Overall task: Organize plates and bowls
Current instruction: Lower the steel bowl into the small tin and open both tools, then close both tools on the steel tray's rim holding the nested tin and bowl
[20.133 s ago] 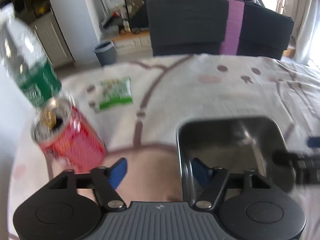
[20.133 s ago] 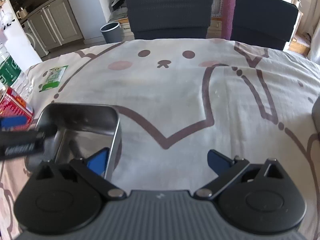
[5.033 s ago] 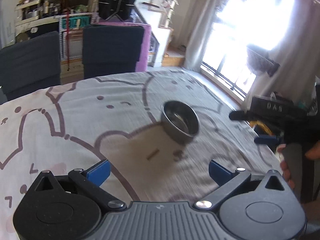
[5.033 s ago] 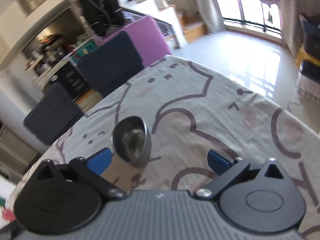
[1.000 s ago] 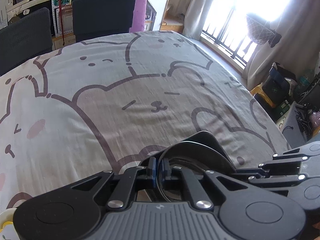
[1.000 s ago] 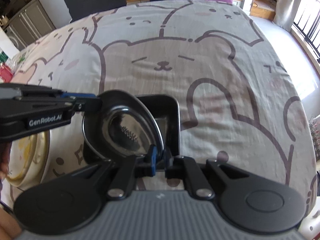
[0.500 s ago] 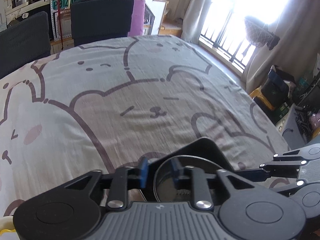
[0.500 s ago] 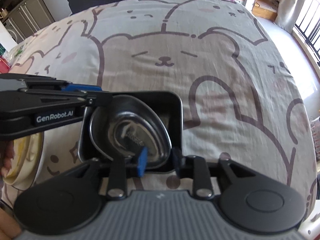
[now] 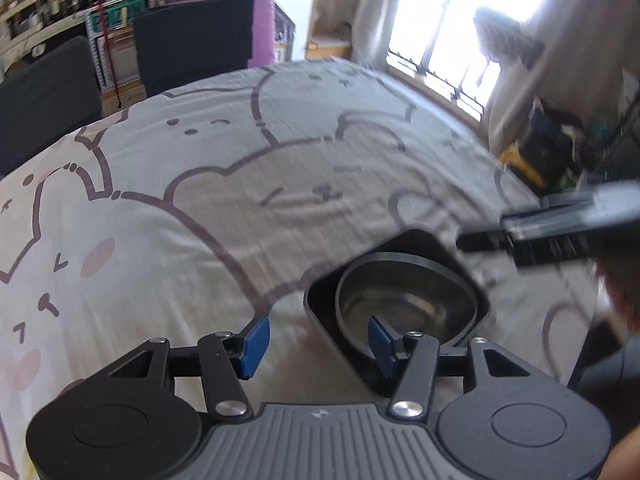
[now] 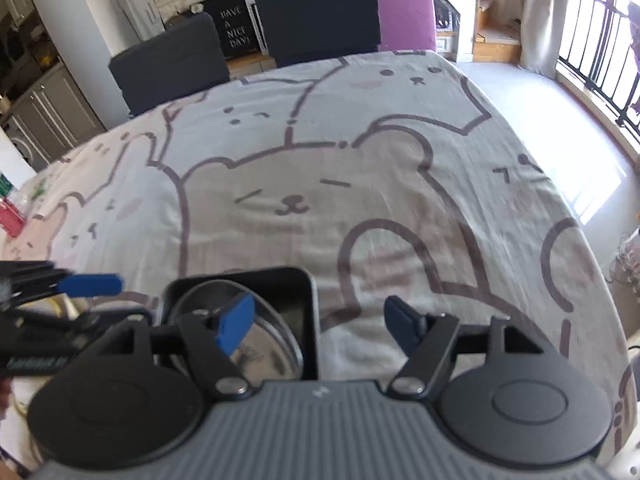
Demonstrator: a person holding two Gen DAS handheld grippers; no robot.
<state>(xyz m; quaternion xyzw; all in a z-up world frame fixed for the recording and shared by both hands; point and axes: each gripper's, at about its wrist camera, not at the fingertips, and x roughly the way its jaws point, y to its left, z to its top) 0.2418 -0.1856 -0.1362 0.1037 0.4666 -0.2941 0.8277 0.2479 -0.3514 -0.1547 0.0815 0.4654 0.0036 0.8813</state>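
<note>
A round steel bowl (image 9: 404,300) lies flat inside a square steel tray (image 9: 472,296) on the bear-print tablecloth. My left gripper (image 9: 319,340) hangs over the tray's near left corner, its jaws opening. One blue pad (image 9: 380,338) is above the bowl's rim, the other outside the tray, and neither presses on anything. In the right wrist view the bowl (image 10: 268,354) and tray (image 10: 312,304) sit at lower left. My right gripper (image 10: 320,326) straddles the tray's right wall with its jaws opening and nothing gripped. Each gripper shows blurred in the other's view.
Dark chairs (image 10: 316,12) and a purple one (image 10: 408,8) stand at the table's far side. A red can (image 10: 10,216) is at the far left edge. The table's right edge (image 10: 592,248) drops to the sunlit floor. A person's hand (image 9: 624,296) holds the right gripper.
Both grippers let go of the bowl's rim and spread their jaws. The bowl dropped from tilted to flat inside the tray. Both grippers drew back a little.
</note>
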